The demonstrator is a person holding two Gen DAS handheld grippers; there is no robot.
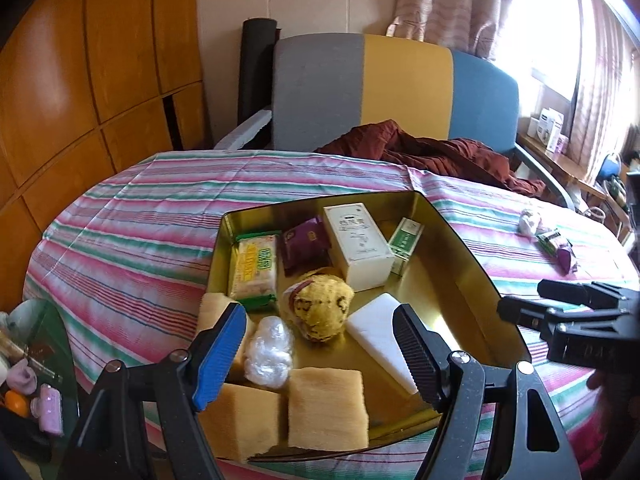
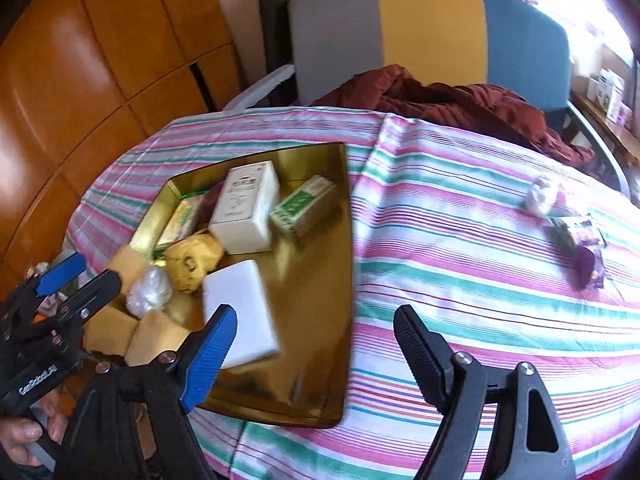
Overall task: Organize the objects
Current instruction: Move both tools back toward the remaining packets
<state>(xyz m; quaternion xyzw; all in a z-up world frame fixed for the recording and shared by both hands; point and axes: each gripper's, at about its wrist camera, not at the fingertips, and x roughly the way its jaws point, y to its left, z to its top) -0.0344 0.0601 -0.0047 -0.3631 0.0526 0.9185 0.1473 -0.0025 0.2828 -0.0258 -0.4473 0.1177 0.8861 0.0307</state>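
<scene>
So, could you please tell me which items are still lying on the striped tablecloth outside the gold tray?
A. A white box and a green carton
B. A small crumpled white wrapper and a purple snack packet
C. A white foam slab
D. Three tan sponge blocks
B: the crumpled white wrapper and the purple snack packet lie on the striped tablecloth, well to the right of the gold tray; the other listed items sit inside the tray.

the small wrapped items (image 2: 576, 236) at the far right of the striped cloth are motion-blurred, their labels unreadable. print on the white box (image 1: 358, 246) is too small to read. the tray's near edge (image 1: 304, 454) sits behind the left gripper (image 1: 320, 356).
</scene>
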